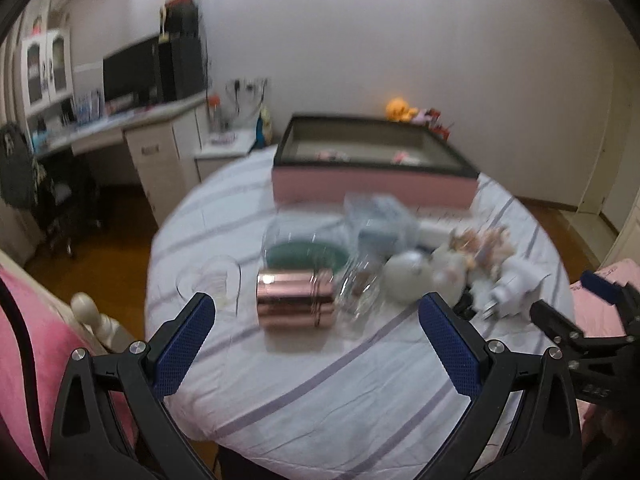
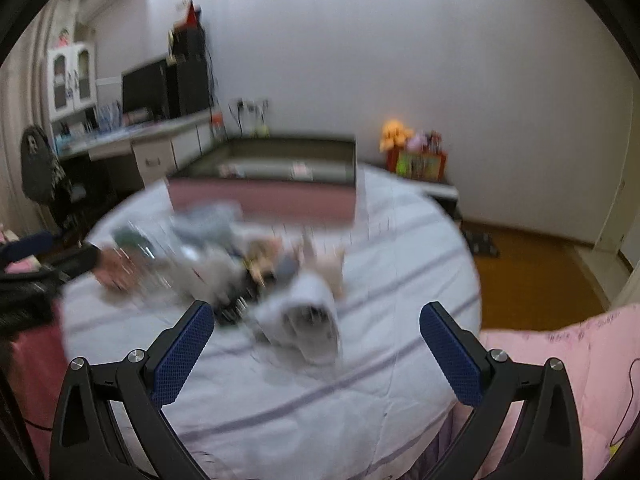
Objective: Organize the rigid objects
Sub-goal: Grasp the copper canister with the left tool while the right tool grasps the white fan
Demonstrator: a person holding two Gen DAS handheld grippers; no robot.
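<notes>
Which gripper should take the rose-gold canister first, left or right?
Left. The left gripper is open, with the rose-gold canister lying on its side just ahead between its fingers. The right gripper, also open, faces the blurred white item, with the canister off to its left.

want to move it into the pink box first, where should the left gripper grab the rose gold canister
Grip the rose gold canister across its round body, near the middle. It lies on its side, axis left-right, directly ahead of the open left hand-held gripper. Come from above, one finger toward the pink box and one nearer you, clear of the glass touching its right end.
</notes>
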